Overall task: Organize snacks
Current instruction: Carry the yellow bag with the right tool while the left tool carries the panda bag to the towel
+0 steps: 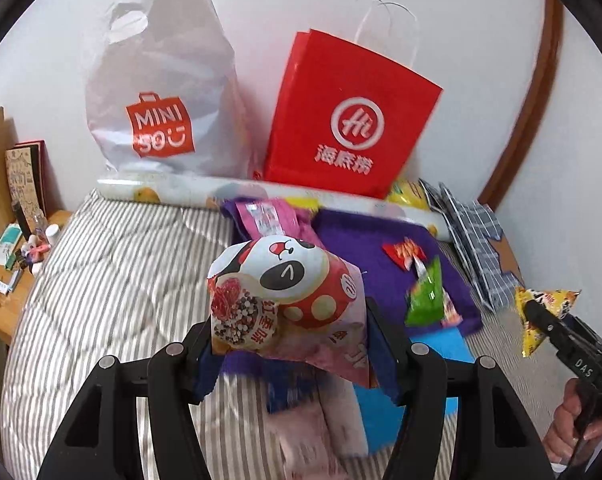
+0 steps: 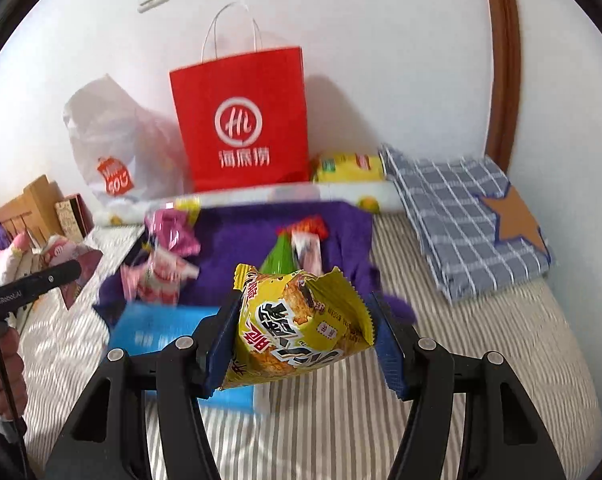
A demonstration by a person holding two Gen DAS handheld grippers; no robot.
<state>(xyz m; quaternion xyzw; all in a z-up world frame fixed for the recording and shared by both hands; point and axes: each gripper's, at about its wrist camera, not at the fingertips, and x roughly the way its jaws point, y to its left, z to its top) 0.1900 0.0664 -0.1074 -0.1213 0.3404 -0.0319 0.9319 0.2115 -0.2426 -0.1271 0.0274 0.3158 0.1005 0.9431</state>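
My left gripper [image 1: 291, 344] is shut on a pink-and-white panda snack pack [image 1: 289, 300] and holds it above the striped bed. My right gripper [image 2: 305, 340] is shut on a yellow snack pack [image 2: 301, 328], also held in the air; the same pack shows at the right of the left wrist view [image 1: 545, 312]. A red paper bag [image 1: 349, 116] [image 2: 241, 124] and a white Miniso plastic bag [image 1: 161, 92] [image 2: 113, 152] stand against the wall. Loose snacks lie on a purple cloth [image 2: 253, 240]: a green pack [image 1: 425, 296], a red pack [image 1: 405, 252], a pink pack [image 2: 173, 232].
A blue flat box [image 2: 161, 332] lies at the cloth's near edge. A folded blue checked cloth [image 2: 461, 208] lies at the right. A rolled printed mat [image 1: 173, 190] runs along the wall. A bedside table with small items [image 1: 9, 256] stands at the left.
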